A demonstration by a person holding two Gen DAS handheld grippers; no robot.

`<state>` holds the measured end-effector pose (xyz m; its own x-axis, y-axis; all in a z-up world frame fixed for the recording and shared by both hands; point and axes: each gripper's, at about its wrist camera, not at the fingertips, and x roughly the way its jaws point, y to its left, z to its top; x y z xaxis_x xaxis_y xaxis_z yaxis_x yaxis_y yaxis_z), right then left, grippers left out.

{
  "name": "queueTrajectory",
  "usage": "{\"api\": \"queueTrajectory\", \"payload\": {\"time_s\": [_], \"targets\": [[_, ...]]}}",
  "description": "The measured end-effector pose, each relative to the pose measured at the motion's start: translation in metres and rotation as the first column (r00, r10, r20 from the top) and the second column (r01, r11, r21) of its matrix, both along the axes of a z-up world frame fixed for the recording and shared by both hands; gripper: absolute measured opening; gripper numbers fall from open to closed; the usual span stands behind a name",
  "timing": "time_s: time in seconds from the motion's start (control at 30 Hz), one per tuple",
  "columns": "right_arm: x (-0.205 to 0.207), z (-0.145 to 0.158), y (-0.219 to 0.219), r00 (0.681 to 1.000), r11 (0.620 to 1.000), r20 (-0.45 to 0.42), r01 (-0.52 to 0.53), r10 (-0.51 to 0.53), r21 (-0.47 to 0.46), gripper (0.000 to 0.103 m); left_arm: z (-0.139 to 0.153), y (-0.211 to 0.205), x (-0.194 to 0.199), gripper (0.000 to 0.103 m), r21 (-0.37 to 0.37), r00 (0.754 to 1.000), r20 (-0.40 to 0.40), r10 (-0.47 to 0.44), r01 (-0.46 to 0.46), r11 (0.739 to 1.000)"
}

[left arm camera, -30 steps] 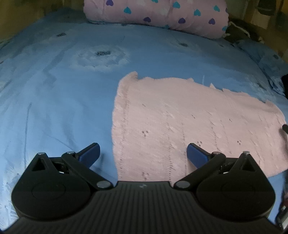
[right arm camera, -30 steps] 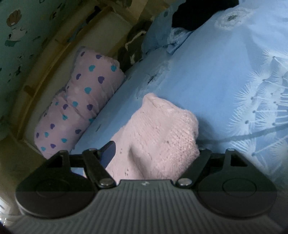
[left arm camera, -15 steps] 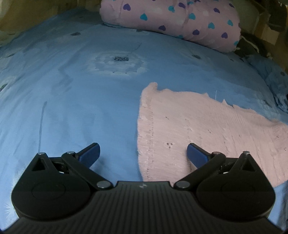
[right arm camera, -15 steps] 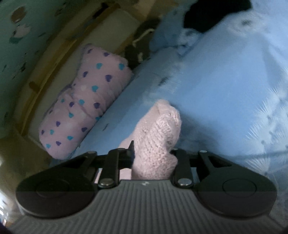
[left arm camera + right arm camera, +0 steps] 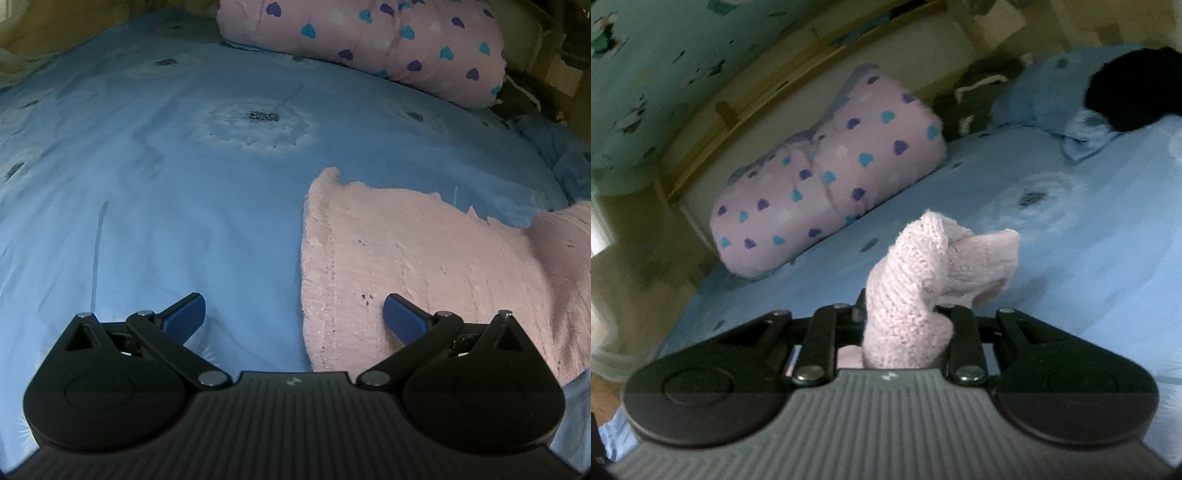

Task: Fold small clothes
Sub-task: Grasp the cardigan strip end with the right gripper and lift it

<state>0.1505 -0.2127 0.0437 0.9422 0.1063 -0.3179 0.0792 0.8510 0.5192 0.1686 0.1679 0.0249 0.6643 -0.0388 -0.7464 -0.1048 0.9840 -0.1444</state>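
A pale pink knitted garment [image 5: 424, 258] lies flat on the blue bedspread [image 5: 166, 184], filling the right half of the left wrist view. Its far right part rises off the bed. My left gripper [image 5: 293, 314] is open and empty, low over the garment's left edge, with one blue fingertip [image 5: 400, 312] over the knit and the other over the bedspread. My right gripper [image 5: 903, 314] is shut on a bunched part of the pink garment [image 5: 923, 280], which sticks up between the fingers above the bed.
A pink pillow with blue and purple hearts [image 5: 369, 40] lies along the head of the bed, also in the right wrist view [image 5: 831, 192]. A dark cloth [image 5: 1134, 88] and a blue pillow [image 5: 1034, 107] lie at the far right. A wooden bed frame and a green wall stand behind.
My right gripper has closed on the garment's end and lifted it, swinging to face the pillow. My left gripper has shifted left, so the garment's edge now sits further right in its view.
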Motion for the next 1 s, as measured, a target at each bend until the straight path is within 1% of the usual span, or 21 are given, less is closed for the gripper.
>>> {"api": "queueTrajectory", "payload": {"time_s": [0.1,0.23,0.33,0.5,0.6,0.67,0.73,0.8,0.87,0.9,0.97,1.0], "targets": [[0.011,0.01,0.021,0.999,0.998,0.005,-0.042,0.042,-0.042,0.026,0.002,0.006,-0.003,0.103,-0.01,1.0,0.008,0.02,-0.02,1.0],[0.023,0.015,0.065,0.988,0.98,0.026,-0.144,0.149,-0.14,0.026,0.004,0.016,-0.005,0.103,-0.02,0.999,0.006,0.047,-0.047,0.999],[0.031,0.003,0.098,0.973,0.95,-0.005,-0.227,0.232,-0.216,0.026,0.003,0.023,-0.005,0.103,-0.026,0.998,-0.009,0.06,-0.06,0.998],[0.039,-0.028,0.127,0.949,0.914,-0.096,-0.316,0.301,-0.256,0.025,0.003,0.036,-0.009,0.103,-0.036,0.996,-0.015,0.092,-0.093,0.995],[0.038,-0.035,0.133,0.946,0.906,-0.103,-0.323,0.307,-0.273,0.025,0.005,0.042,-0.012,0.103,-0.046,0.994,-0.013,0.107,-0.108,0.993],[0.039,-0.028,0.134,0.952,0.912,-0.088,-0.307,0.294,-0.273,0.024,0.006,0.046,-0.015,0.103,-0.051,0.993,-0.008,0.117,-0.118,0.992],[0.039,-0.012,0.136,0.96,0.918,-0.034,-0.277,0.279,-0.285,0.024,0.007,0.049,-0.017,0.103,-0.056,0.992,-0.002,0.129,-0.129,0.99],[0.034,0.003,0.141,0.956,0.909,0.02,-0.273,0.294,-0.316,0.023,0.008,0.053,-0.019,0.103,-0.064,0.99,0.005,0.143,-0.143,0.988],[0.027,0.013,0.153,0.936,0.884,0.064,-0.302,0.346,-0.356,0.023,0.01,0.057,-0.02,0.103,-0.076,0.987,0.007,0.16,-0.159,0.984],[0.022,0.014,0.16,0.922,0.866,0.076,-0.325,0.379,-0.381,0.023,0.01,0.059,-0.021,0.103,-0.081,0.986,0.008,0.168,-0.167,0.983],[0.01,0.008,0.179,0.883,0.814,0.081,-0.386,0.462,-0.433,0.023,0.011,0.063,-0.022,0.103,-0.083,0.983,0.009,0.183,-0.182,0.98],[0.008,0.001,0.188,0.864,0.789,0.065,-0.421,0.498,-0.448,0.023,0.011,0.064,-0.022,0.103,-0.082,0.982,0.009,0.188,-0.187,0.979]]}}
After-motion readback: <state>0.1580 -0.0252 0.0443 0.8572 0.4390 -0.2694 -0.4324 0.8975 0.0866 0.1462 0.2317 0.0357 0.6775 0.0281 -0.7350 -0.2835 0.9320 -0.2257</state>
